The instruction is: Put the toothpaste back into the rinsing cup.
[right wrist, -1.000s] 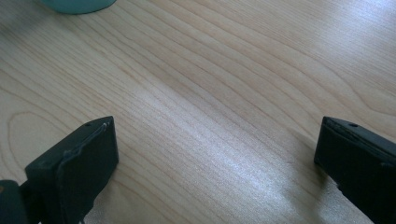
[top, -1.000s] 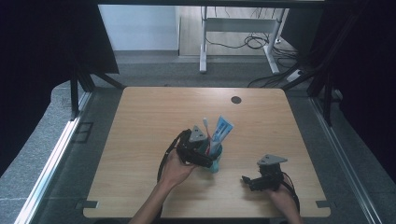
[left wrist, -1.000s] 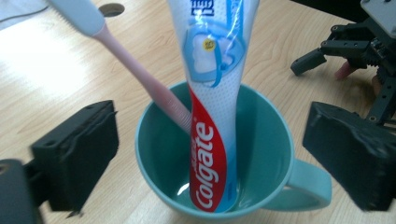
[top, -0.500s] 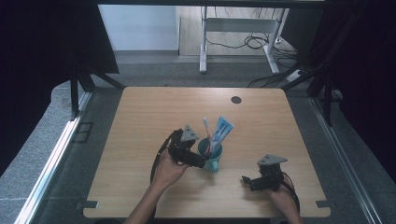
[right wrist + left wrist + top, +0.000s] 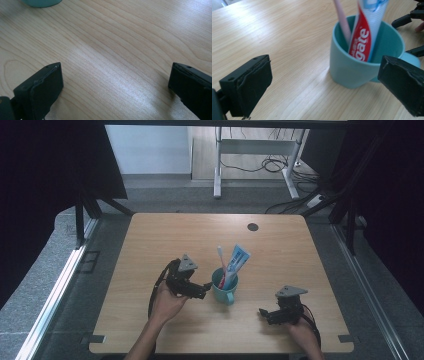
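Left gripper view puts the round teal ceramic mug (image 5: 362, 62) just ahead of my left gripper (image 5: 329, 82), a little toward its right jaw, on the pale wooden table (image 5: 274, 30). Both jaws stand wide apart with nothing between them but bare wood and the mug's near wall.

My worry is a tip-over. The mug is top-heavy with tall contents, so if I push forward off-centre, that right jaw could clip the rim or the handle side and shove the mug over rather than clasp it. Closing too high could also pinch the tube instead of the wall.

Inside the mug a red, white and blue plastic toothpaste tube (image 5: 364, 32) stands leaning, and a slim pink toothbrush (image 5: 342, 20) leans beside it, both poking well above the rim.

My right gripper (image 5: 274, 313) rests low on the table, well apart from the mug, jaws spread and empty.
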Demonstrator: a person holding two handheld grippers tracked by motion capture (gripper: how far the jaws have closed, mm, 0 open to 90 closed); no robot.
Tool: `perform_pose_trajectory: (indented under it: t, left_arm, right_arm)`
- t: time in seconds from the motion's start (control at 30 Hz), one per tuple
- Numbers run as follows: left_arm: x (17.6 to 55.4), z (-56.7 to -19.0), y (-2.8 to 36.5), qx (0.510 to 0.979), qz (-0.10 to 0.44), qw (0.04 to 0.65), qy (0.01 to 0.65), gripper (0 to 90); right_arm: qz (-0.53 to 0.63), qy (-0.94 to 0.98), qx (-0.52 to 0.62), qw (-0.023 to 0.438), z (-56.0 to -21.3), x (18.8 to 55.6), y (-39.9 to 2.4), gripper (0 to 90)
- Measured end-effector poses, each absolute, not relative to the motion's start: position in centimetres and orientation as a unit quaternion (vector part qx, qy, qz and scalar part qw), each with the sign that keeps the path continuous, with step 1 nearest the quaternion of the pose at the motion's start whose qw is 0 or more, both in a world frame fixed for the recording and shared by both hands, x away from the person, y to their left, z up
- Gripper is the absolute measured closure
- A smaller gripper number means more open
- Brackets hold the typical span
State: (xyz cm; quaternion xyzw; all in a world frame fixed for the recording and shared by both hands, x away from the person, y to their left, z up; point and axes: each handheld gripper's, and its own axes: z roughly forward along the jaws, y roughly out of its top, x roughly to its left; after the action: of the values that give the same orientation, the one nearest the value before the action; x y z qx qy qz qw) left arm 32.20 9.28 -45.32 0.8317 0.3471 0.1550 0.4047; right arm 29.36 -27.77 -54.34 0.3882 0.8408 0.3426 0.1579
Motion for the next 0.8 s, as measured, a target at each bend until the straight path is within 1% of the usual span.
perform_pose_trajectory:
  t: [0.3, 0.8]
  left_arm:
    - [32.0, -46.1, 11.2, 0.820, 0.156, 0.409, 0.368, 0.0]
    - [31.3, -47.1, 14.7, 0.815, 0.172, 0.386, 0.396, 0.0]
  right_arm:
    - [0.343, 0.841, 0.388, 0.158, -54.3, 29.4, -27.8, 0.0]
    - [0.343, 0.840, 0.389, 0.158, -54.3, 29.3, -27.8, 0.0]
